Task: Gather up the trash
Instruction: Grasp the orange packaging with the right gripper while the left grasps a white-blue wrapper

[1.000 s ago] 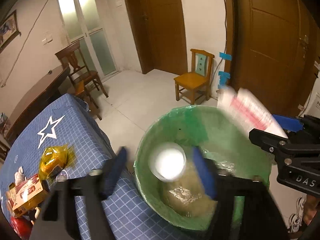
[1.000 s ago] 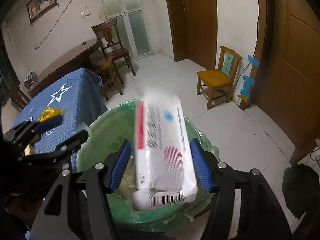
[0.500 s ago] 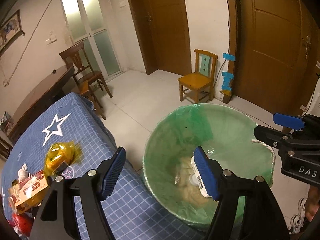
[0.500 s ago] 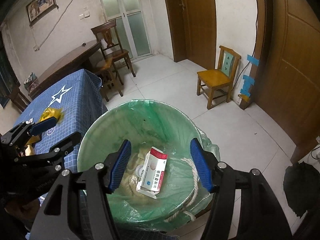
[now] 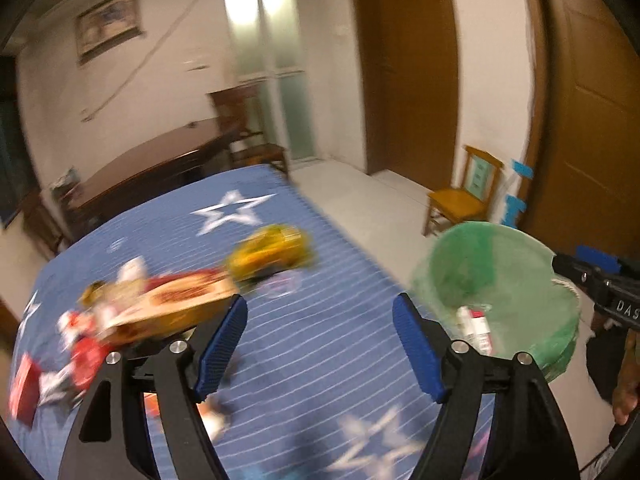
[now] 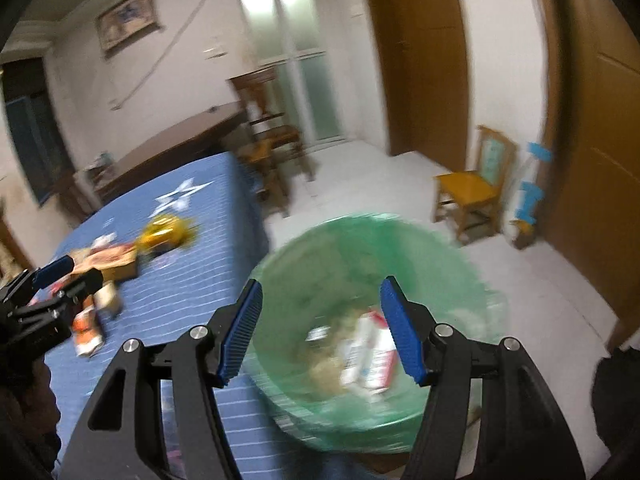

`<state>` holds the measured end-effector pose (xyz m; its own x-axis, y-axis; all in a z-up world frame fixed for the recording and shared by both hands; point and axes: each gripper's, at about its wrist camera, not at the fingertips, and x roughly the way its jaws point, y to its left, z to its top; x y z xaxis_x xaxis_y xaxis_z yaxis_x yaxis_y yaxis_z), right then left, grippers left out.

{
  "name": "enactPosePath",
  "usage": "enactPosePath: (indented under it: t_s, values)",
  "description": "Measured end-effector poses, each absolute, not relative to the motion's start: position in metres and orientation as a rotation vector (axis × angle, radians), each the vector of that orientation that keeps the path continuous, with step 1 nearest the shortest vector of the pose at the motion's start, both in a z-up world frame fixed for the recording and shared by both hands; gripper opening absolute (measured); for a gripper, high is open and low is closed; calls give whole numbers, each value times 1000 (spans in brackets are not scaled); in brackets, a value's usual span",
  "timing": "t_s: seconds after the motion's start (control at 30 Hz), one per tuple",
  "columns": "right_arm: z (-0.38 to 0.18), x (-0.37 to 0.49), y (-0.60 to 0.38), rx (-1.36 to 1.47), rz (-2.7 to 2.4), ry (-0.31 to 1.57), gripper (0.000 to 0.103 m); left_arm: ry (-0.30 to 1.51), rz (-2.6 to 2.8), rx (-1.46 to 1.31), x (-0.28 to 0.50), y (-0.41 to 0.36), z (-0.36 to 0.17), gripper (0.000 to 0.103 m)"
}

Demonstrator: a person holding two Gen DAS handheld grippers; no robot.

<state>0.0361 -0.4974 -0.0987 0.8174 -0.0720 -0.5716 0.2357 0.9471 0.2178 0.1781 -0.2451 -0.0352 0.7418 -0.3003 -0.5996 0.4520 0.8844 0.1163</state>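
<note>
Green-lined bin (image 6: 360, 320) beside the counter (image 5: 320, 340) already holds a red-and-white box (image 6: 372, 348), so your left tool (image 5: 320, 344), empty and just opening wider, faces the wrappers (image 5: 268, 252) there; your right tool (image 6: 320, 328) hangs wide, empty, over the bin.

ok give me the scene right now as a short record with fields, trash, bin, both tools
bin: green-lined bin on the floor beside the table
in bin: red and white box lying on other waste
trash on table: yellow wrapper, brown carton, small red and white pieces near the table's left end, blurred
left tool: over the table, jaws open and just opening wider, nothing between them
right tool: above the bin, jaws open, empty
image quality: both views motion-blurred
</note>
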Motion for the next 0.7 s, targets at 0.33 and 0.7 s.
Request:
enactPosePath:
  t_s: [0.33,0.7]
  values:
    - [-105,76,-358,228,251,697,73,653,-194,100,186,-25,-22,79]
    - [-135,135,-279,238,395,884,77,755,-452,539,224,70,-54,79]
